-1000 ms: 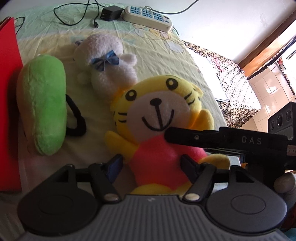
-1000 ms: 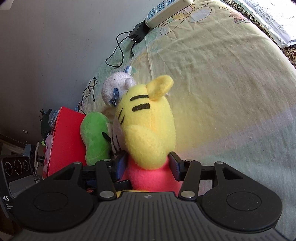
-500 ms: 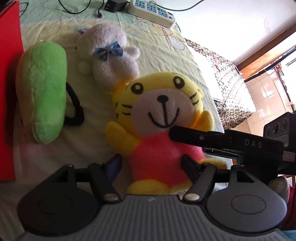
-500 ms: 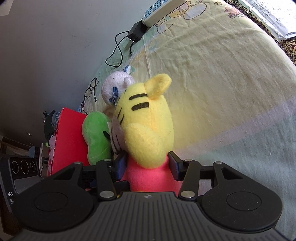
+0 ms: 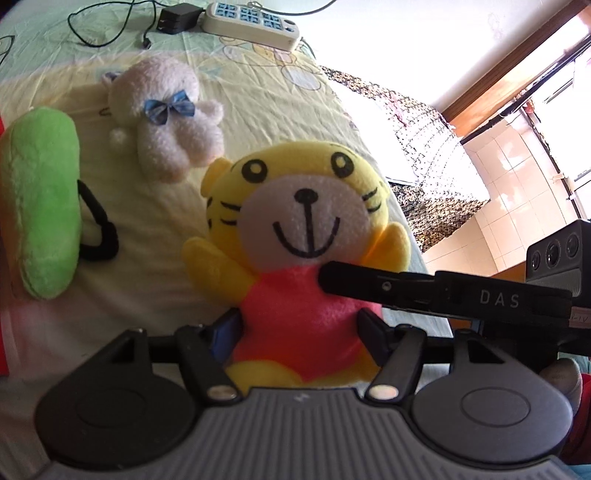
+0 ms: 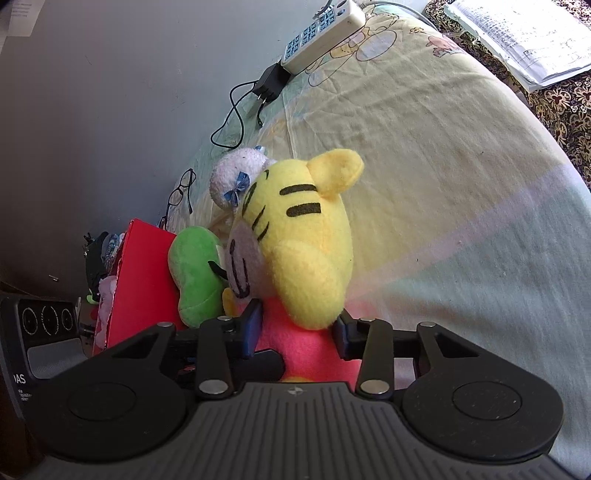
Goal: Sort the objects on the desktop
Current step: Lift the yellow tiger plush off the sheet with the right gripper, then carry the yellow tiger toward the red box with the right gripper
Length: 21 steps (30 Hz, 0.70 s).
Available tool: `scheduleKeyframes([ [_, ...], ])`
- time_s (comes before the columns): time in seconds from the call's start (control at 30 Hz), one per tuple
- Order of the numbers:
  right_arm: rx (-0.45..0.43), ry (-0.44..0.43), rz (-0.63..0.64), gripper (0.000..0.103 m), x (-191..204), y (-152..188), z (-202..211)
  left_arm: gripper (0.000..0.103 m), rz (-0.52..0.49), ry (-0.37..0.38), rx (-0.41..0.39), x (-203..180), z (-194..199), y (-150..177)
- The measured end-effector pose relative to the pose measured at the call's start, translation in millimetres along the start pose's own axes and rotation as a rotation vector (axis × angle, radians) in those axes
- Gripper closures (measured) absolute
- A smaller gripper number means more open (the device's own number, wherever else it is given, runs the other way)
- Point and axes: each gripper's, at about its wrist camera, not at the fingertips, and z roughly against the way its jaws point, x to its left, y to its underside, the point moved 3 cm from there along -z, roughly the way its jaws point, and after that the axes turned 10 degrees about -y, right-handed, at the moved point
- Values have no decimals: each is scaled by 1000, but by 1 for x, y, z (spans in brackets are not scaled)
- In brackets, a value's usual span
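Observation:
A yellow tiger plush (image 5: 299,236) in a pink shirt is held upright above the bed; it also shows from the side in the right wrist view (image 6: 295,240). My left gripper (image 5: 301,332) is shut on its pink body from the front. My right gripper (image 6: 297,332) is shut on the same body from the side; one of its fingers (image 5: 406,286) crosses the tiger's chest in the left wrist view. A white plush with a blue bow (image 5: 170,118) and a green plush (image 5: 40,199) lie behind on the sheet.
A red box (image 6: 140,291) stands at the left beside the green plush. A black hair tie (image 5: 98,229), a power strip (image 5: 251,22), a charger with cable (image 5: 173,22), glasses (image 6: 181,192) and papers (image 6: 517,40) lie around on the bed.
The tiger plush has shifted right and stands more upright in both grippers. The left wrist view has swung so the red box has almost left it.

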Motion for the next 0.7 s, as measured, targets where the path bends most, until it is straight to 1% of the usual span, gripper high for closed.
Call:
scheduleKeyframes([
  [0.13,-29,19,31,62,7,5,12,35,-37,15,-8,-9,7,2],
  [0.37,-87,17,54,62,23,4,31,35,-100,35,-72,-25,27,2],
  [0.57,-172,23,149,62,59,5,40,35,-146,47,-157,-27,55,-8],
  [0.7,-220,20,211,62,87,7,35,35,-154,53,-213,-15,80,-12],
])
